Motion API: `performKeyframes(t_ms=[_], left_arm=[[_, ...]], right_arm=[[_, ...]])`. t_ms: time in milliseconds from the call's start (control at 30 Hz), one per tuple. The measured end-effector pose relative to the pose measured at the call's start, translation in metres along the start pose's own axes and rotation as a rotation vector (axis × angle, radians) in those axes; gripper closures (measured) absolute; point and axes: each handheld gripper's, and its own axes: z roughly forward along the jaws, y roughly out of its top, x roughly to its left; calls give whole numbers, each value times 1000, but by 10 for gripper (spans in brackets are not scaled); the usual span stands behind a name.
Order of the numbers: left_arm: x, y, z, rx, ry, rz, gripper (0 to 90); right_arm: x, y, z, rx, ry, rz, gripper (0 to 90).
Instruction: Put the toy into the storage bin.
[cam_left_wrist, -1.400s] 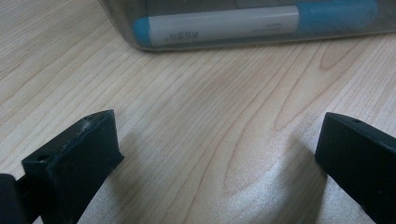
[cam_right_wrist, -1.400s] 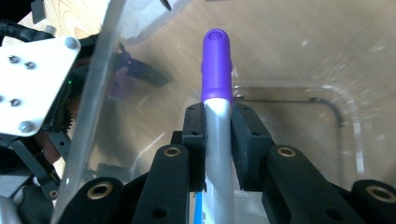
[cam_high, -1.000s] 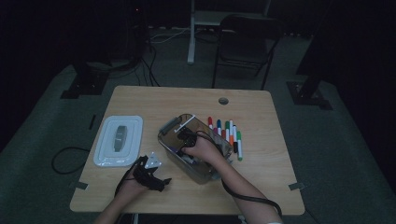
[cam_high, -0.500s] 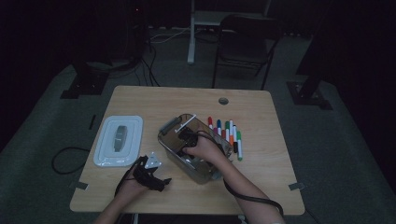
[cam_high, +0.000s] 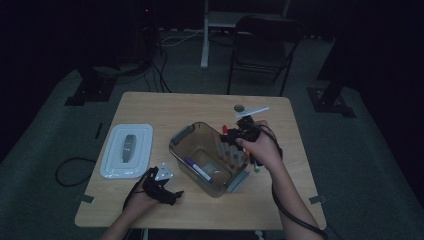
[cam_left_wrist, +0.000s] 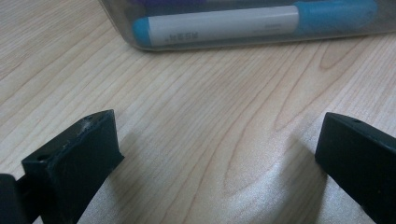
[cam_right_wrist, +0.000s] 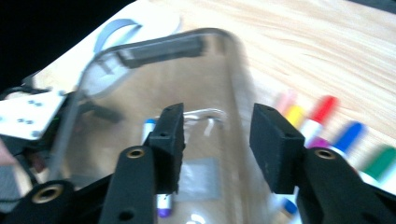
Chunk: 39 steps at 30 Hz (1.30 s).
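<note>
Right gripper (cam_high: 243, 131) lifted out of clear bin (cam_high: 181, 136), now over its far-right rim; fingers just opened, half spread, empty. Purple marker (cam_high: 198, 170) left on bin floor. Loose markers (cam_right_wrist: 348, 135) lie just right of fingers, long axes fanned, nearest this hand. Left gripper (cam_high: 161, 190) spread, resting on surface.

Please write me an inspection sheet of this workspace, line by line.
Surface: wooden table, level.
Job's things: clear bin open, a purple marker inside; a row of markers lies beside the bin.
Clutter: white lid off, flat at the left.
Grippers: left gripper rests open on the table; right gripper over the bin's rim, its jaws just opening, nothing between them.
Cables: one on the floor at left.
Surroundings: dark chair behind the table.
</note>
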Motion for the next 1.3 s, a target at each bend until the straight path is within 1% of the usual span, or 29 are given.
performKeyframes(t_ms=[33, 67, 100, 133, 167, 200, 233, 267, 333, 367, 400, 433, 467, 500, 567, 600, 633, 700, 767, 800, 833, 867, 900, 1133, 1167, 1200, 1233, 1267, 1300], left_arm=[[0, 0, 0, -2, 1, -1, 4], [0, 0, 0, -2, 1, -1, 4], [0, 0, 0, -2, 1, -1, 4], [0, 0, 0, -2, 1, -1, 4], [0, 0, 0, -2, 1, -1, 4], [0, 0, 0, -2, 1, -1, 4], [0, 0, 0, -2, 1, -1, 4], [0, 0, 0, -2, 1, 0, 4], [0, 0, 0, 0, 1, 1, 4], [0, 0, 0, 0, 1, 2, 4], [0, 0, 0, 0, 1, 2, 4], [0, 0, 0, 0, 1, 2, 4], [0, 0, 0, 0, 1, 2, 4], [0, 0, 0, 0, 1, 2, 4], [0, 0, 0, 0, 1, 2, 4], [0, 0, 0, 0, 1, 2, 4], [0, 0, 0, 0, 1, 2, 4], [0, 0, 0, 0, 1, 2, 4], [0, 0, 0, 1, 1, 2, 4], [0, 0, 0, 1, 1, 2, 4], [0, 0, 0, 0, 1, 2, 4], [0, 0, 0, 0, 1, 2, 4], [0, 0, 0, 0, 1, 2, 4], [0, 0, 0, 0, 1, 2, 4], [0, 0, 0, 0, 1, 2, 4], [0, 0, 0, 0, 1, 2, 4], [0, 0, 0, 0, 1, 2, 4], [0, 0, 0, 0, 1, 2, 4], [0, 0, 0, 0, 1, 2, 4]], right_arm=[[-13, -8, -7, -21, -35, 27, 520], [-13, -8, -7, -21, -35, 27, 520], [-25, -16, -11, -24, -70, 62, 520], [-25, -16, -11, -24, -70, 62, 520], [-37, -25, -13, -25, -94, 96, 525], [-37, -25, -13, -25, -94, 96, 525], [-47, -33, -13, -31, -110, 128, 534], [-47, -33, -13, -31, -110, 128, 534], [-57, -40, -13, -33, -133, 152, 545], [-66, -48, -10, -29, -158, 178, 550], [-66, -48, -10, -29, -158, 178, 550], [-74, -56, -6, -18, -191, 198, 557], [-74, -56, -6, -18, -191, 198, 557], [-81, -65, 0, 3, -221, 221, 562], [-84, -68, 2, 9, -229, 226, 563], [-88, -73, 6, 25, -248, 239, 563], [-94, -82, 13, 44, -268, 264, 571], [-96, -85, 15, 51, -274, 269, 571], [-105, -96, 26, 80, -293, 300, 577], [-105, -96, 26, 80, -293, 300, 577], [-109, -101, 33, 97, -312, 310, 588], [-109, -101, 33, 97, -312, 310, 588], [-113, -105, 37, 108, -327, 319, 597], [-120, -111, 41, 127, -354, 347, 626], [-122, -113, 42, 135, -367, 361, 639], [-122, -113, 42, 135, -367, 361, 639], [-125, -115, 41, 131, -372, 381, 674], [-125, -115, 41, 131, -372, 381, 674], [-126, -115, 40, 129, -371, 399, 686]])
